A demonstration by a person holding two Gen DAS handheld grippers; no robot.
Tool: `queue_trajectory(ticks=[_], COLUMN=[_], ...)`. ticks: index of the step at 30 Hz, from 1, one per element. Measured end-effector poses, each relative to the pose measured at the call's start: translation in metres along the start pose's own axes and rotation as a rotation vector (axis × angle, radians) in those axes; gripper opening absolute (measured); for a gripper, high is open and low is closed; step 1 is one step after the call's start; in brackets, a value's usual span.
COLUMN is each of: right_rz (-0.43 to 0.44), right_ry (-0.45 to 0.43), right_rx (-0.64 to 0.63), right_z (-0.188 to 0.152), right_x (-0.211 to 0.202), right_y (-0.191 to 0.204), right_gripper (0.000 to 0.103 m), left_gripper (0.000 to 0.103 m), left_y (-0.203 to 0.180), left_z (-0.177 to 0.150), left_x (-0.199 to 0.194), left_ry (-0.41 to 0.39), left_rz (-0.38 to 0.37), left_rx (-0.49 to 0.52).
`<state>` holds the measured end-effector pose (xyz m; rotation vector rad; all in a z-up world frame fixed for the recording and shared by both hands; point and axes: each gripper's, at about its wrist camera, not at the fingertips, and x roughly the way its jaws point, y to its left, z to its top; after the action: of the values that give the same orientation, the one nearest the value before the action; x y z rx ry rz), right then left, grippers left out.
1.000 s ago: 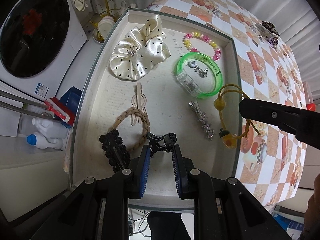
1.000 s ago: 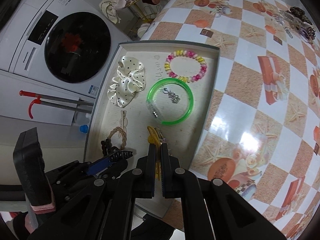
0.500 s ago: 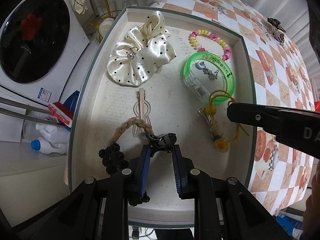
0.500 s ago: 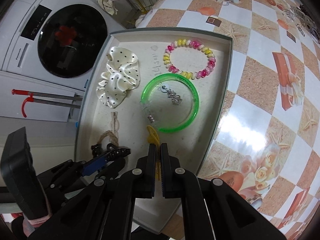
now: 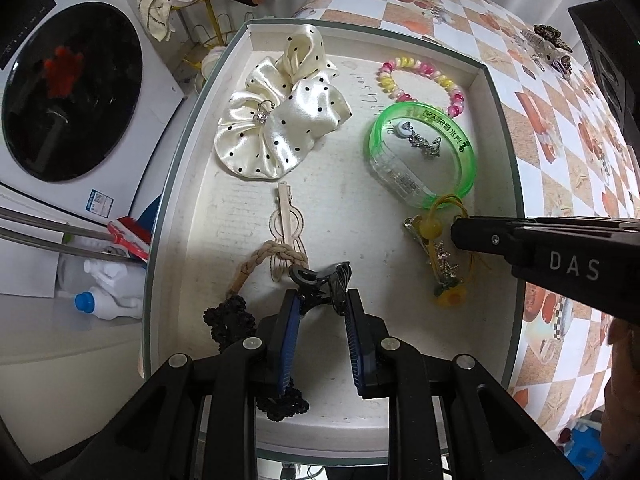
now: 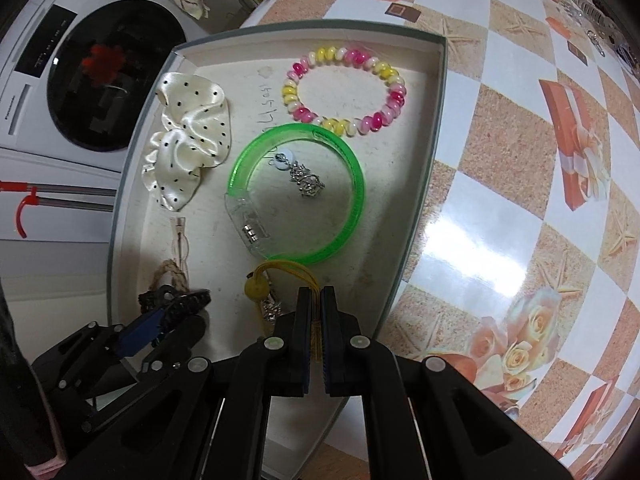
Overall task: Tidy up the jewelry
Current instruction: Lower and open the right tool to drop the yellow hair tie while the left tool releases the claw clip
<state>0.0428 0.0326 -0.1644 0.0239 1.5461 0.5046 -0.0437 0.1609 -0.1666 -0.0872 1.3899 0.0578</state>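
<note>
Jewelry lies gathered in a shallow white tray [image 5: 496, 92] that sits at the near-left corner of the checkered tabletop [image 6: 500, 128], with two pieces in the grippers.

Nearest, the left gripper [image 5: 320, 312] points down over the tray's near edge, its jaws clenched on a black claw clip [image 5: 320, 280]. Just beside it lie a black beaded hair tie [image 5: 228, 320], a braided tan tie [image 5: 272, 254] and a slim beige clip [image 5: 286, 216]. Toward the tray's right edge, the right gripper [image 6: 312, 312] is pinched fully closed on the yellow cord hair tie [image 6: 280, 270], whose bead and charm end rests over a silver clip [image 5: 440, 256].

Further in sit a green bangle [image 6: 296, 196] with a small silver charm [image 6: 304, 178] inside it, a cream polka-dot scrunchie [image 5: 280, 128] toward the left edge, and a pink-and-yellow beaded bracelet [image 6: 344, 88] by the far edge. That makes one of each, ten pieces in the tray. A few more clips lie at the tabletop's far right corner, too small to count.

The likely trouble: the yellow cord drapes over the silver clip, so letting go here could leave the two tangled, and pulling away could drag the clip along. The claw clip is held only by its end and could twist out. The two grippers are close enough to bump.
</note>
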Motion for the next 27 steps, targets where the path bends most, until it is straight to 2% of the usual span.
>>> queue_trajectory(ticks=[7, 17, 27], right_rz=[-0.022, -0.018, 0.017], right_ry=[0.002, 0.01, -0.009], right_rx=[-0.03, -0.031, -0.076], right_z=[0.005, 0.002, -0.019], right_x=[0.006, -0.001, -0.012], right_y=[0.01, 0.002, 0.007], right_gripper=[0.005, 0.005, 0.005], left_gripper=[0.028, 0.029, 0.029], left_y=[-0.003, -0.002, 0.001], left_z=[0.001, 0.0, -0.003], left_x=[0.0, -0.002, -0.005], left_ry=[0.008, 0.006, 0.01], left_rz=[0.016, 0.035, 0.046], left_rx=[-0.005, -0.004, -0.014])
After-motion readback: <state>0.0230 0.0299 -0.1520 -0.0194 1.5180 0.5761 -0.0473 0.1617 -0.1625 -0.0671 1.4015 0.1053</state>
